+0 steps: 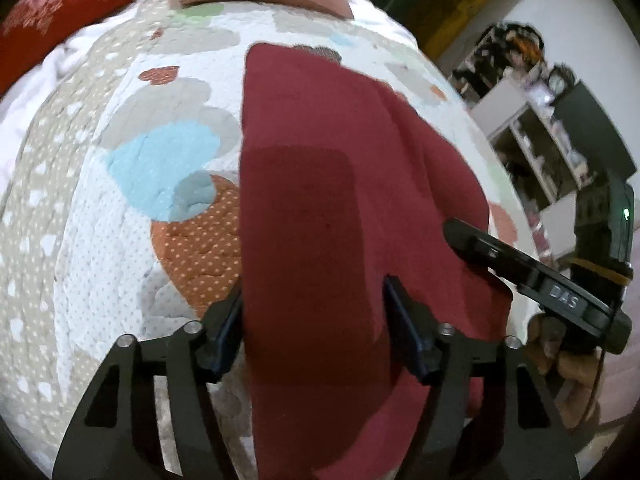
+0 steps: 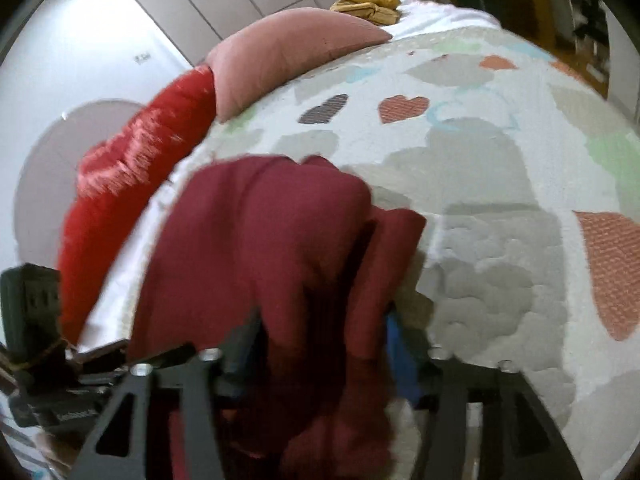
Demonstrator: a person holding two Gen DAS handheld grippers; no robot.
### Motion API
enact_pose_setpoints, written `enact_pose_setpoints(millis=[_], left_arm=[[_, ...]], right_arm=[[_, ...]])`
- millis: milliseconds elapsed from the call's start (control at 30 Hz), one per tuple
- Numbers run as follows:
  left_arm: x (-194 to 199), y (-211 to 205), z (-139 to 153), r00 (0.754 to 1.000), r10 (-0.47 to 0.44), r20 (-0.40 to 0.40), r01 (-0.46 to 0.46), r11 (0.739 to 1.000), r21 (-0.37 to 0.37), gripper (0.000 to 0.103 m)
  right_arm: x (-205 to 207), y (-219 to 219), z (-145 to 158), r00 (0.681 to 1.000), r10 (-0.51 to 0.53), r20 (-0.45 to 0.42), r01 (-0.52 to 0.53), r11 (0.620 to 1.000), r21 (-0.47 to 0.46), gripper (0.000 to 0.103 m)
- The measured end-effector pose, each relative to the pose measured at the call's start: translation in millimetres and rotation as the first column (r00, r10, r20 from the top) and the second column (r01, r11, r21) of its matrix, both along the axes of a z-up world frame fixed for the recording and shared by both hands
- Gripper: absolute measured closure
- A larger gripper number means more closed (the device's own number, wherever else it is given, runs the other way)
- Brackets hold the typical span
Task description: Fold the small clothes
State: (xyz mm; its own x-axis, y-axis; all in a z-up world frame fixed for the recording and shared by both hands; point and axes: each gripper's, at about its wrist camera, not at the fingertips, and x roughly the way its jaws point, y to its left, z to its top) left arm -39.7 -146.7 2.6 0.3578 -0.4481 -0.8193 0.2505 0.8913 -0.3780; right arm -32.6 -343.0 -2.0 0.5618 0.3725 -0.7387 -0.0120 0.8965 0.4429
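Note:
A dark red garment (image 1: 320,128) lies along the heart-patterned quilt (image 1: 160,152) and rises toward the camera. My left gripper (image 1: 316,320) is shut on its near end, with the cloth filling the gap between the jaws. One finger (image 1: 500,256) of the right gripper rests at the garment's right edge, a hand behind it. In the right wrist view the same garment (image 2: 272,232) hangs bunched and lifted off the quilt (image 2: 480,200), with my right gripper (image 2: 320,340) shut on it. The fingertips there are mostly buried in cloth. The view is blurred.
A pink pillow (image 2: 288,48) and a red patterned cushion (image 2: 132,168) lie at the head of the bed, with a yellow cloth (image 2: 368,6) beyond them. Shelves with clutter (image 1: 540,128) stand off the bed's right side. The left gripper's body (image 2: 36,308) sits at the lower left.

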Motion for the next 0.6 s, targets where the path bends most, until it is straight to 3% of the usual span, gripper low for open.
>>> enact_pose_setpoints(millis=[67, 167, 300, 433, 533, 600], left_arm=[[-4.0, 6.2, 6.2, 1.000, 0.028, 0.003, -0.028, 1.000, 0.001, 0.033], [-10.2, 12.8, 21.8, 0.994, 0.080, 0.079, -0.083, 0.996, 0.039, 0.033], [-14.4, 13.1, 27.2, 0.988, 0.094, 0.119, -0.106, 0.990, 0.091, 0.033], [-23.7, 12.7, 27.5, 0.982, 0.107, 0.154, -0.126, 0.985, 0.122, 0.033], [-26.7, 7.9, 31.3, 0.975, 0.099, 0.200, -0.131, 0.979, 0.155, 0.033], [-30.9, 7.8, 35.2, 0.969, 0.099, 0.228, -0.144, 0.972, 0.188, 0.033]], right_arm=[[-8.0, -4.0, 8.9, 1.000, -0.019, 0.015, 0.019, 1.000, -0.013, 0.043], [-25.4, -5.0, 39.2, 0.994, -0.025, 0.111, 0.034, 0.996, -0.078, 0.044], [-40.3, 26.6, 66.4, 0.967, 0.154, 0.205, -0.118, 0.977, -0.178, 0.056], [-35.7, 48.5, 46.3, 0.962, 0.213, 0.168, -0.173, 0.959, -0.225, 0.062], [-30.0, 43.0, 11.6, 0.981, 0.172, 0.088, -0.144, 0.954, -0.263, 0.063], [-33.2, 33.3, 1.6, 0.987, 0.135, 0.084, -0.114, 0.969, -0.217, 0.063]])
